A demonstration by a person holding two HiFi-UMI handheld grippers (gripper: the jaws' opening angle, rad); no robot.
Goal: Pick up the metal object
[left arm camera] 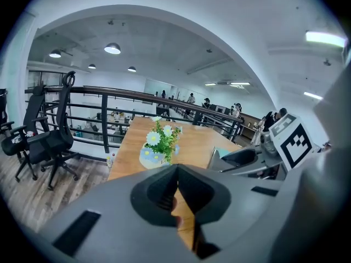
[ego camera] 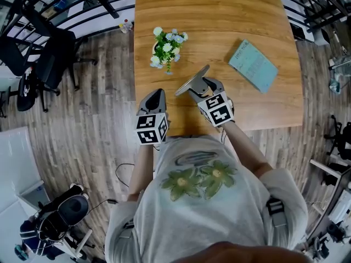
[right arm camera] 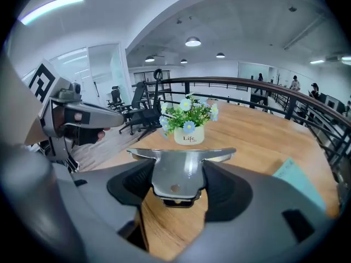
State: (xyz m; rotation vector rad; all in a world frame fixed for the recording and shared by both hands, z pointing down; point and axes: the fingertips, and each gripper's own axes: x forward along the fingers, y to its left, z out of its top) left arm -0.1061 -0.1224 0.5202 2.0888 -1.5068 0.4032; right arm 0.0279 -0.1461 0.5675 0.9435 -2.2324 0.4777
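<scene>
Your left gripper point(ego camera: 157, 93) hovers at the counter's point(ego camera: 219, 10) near edge, its jaws together on nothing. Beyond it stands the flowerpot point(ego camera: 166, 47). Your right gripper point(ego camera: 203, 85) has its jaws clamped on the metal object point(ego camera: 192, 81), held over the counter. The book point(ego camera: 253, 66) lies to the right.

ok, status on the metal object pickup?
Left gripper shut, empty. Right gripper shut on metal object, tilted over the wooden table. Flower pot and teal book apart, nothing blocking.
</scene>
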